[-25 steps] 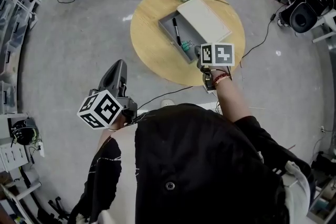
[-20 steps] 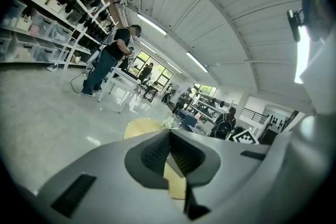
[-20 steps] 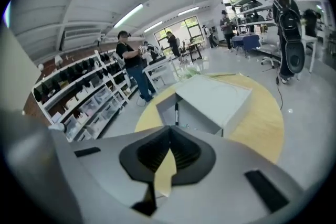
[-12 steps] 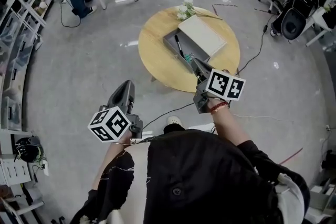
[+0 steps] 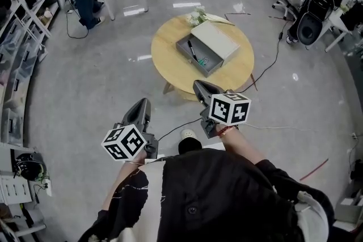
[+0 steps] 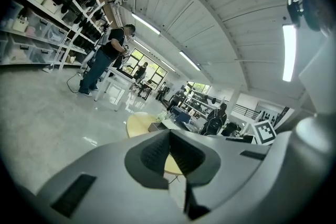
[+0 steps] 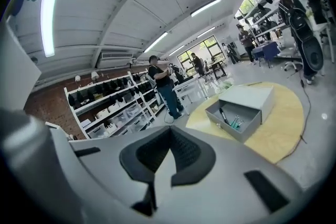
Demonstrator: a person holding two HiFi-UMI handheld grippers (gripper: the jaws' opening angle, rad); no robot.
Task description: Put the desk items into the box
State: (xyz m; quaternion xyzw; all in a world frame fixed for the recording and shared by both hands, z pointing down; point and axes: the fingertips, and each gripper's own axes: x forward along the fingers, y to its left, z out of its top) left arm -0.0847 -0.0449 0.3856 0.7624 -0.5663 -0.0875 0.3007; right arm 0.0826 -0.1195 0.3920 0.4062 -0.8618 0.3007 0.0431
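We look on a bright, evenly lit hall: ceiling strip lights (image 6: 288, 52) burn out to white, and the polished floor (image 5: 85, 65) throws back pale glare. Shadows are soft. Both gripper views bulge strongly, darken at the rims and blur nearest the lens

The head view looks steeply down from above the person at the round pale-wood table (image 5: 170, 59), well ahead on the floor. The left gripper view faces it nearly level, from afar; the right gripper view, nearer, looks into the open grey box (image 7: 239, 131). All three share both.
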